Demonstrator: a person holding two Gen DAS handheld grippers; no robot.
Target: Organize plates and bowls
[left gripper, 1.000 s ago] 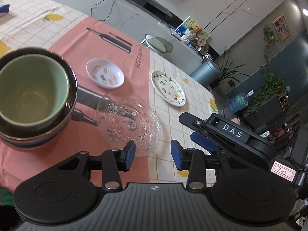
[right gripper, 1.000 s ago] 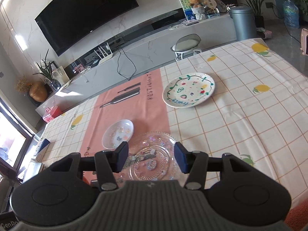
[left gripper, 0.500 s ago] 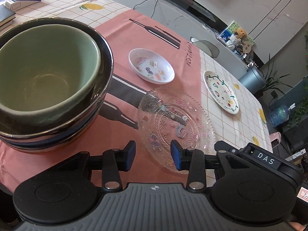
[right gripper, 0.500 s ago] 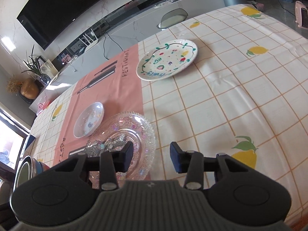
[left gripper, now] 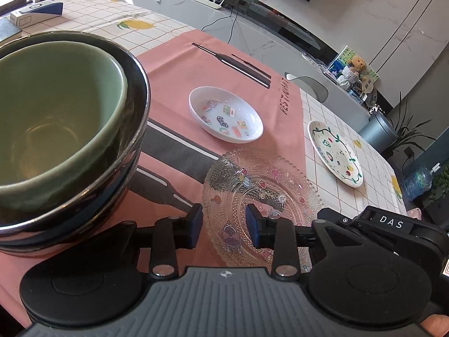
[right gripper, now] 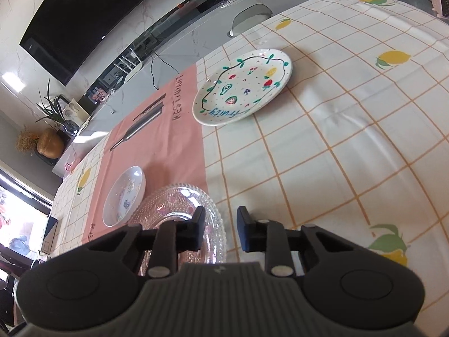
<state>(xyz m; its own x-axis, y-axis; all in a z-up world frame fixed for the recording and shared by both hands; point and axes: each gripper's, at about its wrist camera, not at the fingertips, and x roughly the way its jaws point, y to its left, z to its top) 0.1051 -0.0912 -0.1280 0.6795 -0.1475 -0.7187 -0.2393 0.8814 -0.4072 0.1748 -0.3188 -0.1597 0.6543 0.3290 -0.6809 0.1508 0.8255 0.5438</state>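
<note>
Two stacked bowls (left gripper: 64, 129), three plates (left gripper: 261, 196): glass, white, fruit-painted.

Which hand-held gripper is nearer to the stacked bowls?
Left. The left hand-held gripper is beside the stacked bowls, over the glass plate's near rim. The right hand-held gripper straddles that plate's opposite rim, away from the bowls.

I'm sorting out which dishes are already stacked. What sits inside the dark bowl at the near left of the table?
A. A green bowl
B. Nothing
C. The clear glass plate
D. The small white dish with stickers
A: the green bowl is nested inside the dark bowl, while the glass plate and the small white dish lie apart on the pink runner.
</note>
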